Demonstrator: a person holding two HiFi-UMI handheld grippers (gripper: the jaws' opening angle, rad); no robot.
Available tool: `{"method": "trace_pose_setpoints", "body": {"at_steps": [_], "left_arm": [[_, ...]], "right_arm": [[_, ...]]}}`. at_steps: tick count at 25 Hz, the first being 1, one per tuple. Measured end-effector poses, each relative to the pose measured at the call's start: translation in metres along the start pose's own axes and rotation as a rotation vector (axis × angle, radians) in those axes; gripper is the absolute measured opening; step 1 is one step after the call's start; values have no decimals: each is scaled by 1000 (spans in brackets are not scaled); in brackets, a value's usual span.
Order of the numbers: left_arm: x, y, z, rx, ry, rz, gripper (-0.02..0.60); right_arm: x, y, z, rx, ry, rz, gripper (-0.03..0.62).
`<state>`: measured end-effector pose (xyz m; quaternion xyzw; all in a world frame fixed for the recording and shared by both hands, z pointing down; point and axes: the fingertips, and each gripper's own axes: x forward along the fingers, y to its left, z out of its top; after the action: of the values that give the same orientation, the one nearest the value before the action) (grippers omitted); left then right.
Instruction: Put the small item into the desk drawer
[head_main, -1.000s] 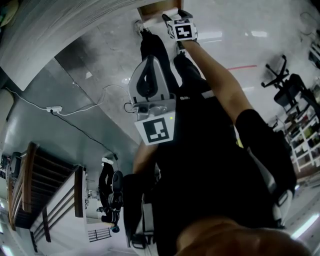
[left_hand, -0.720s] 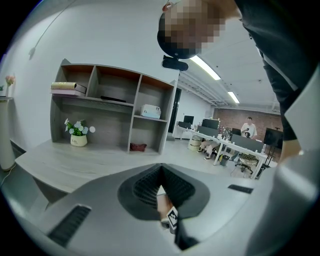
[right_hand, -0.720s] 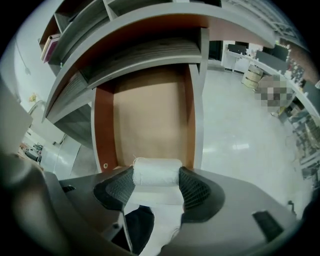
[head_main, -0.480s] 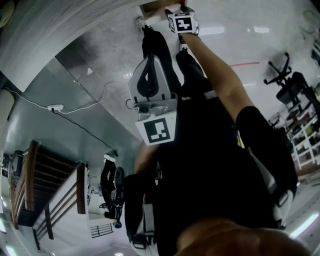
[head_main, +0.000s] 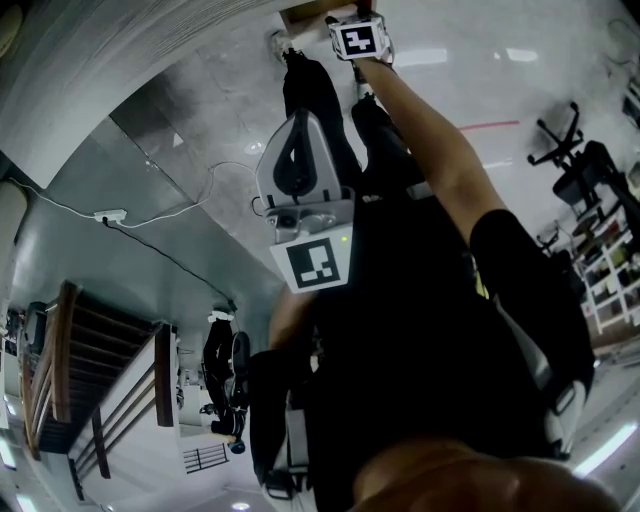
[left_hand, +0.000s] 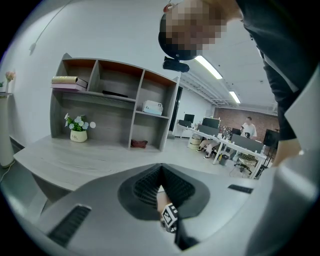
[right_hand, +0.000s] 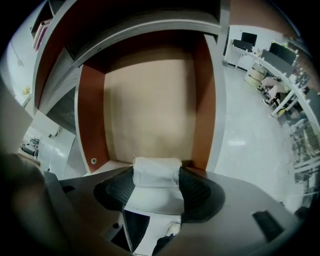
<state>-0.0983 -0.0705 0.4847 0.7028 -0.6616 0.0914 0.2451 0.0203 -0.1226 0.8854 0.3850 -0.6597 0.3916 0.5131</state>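
A small white cloth pouch (right_hand: 156, 172) is clamped between the jaws of my right gripper (right_hand: 156, 181). It hangs over the open desk drawer (right_hand: 150, 110), which has a beige bottom and red-brown sides and nothing in it. In the head view my right gripper (head_main: 338, 22) reaches out at arm's length to the drawer's wooden edge (head_main: 300, 14) at the top. My left gripper (head_main: 298, 125) stays close to my body, jaws together with nothing between them. In its own view the left gripper (left_hand: 160, 172) points up across the desk.
A grey desk top (left_hand: 75, 160) carries a shelf unit (left_hand: 115, 105) with a flower pot (left_hand: 78, 134) and books. On the floor lie a power strip and cable (head_main: 110, 215). An office chair (head_main: 580, 170) stands at the right, and my legs (head_main: 320, 100) are below the drawer.
My right gripper with the pouch has moved a little farther out over the drawer. The left gripper has stayed put.
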Motion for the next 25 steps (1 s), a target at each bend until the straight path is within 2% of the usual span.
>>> {"method": "trace_pose_setpoints", "body": {"at_steps": [13,25], "left_arm": [[2,-1,-6,-9,11,-5,-9],[2,0,-6,-16,13,3,-9]], "right_arm": [[0,-6,-5,-11,55,-46,274],[-2,-9,-7,6,65,-40,275]]}}
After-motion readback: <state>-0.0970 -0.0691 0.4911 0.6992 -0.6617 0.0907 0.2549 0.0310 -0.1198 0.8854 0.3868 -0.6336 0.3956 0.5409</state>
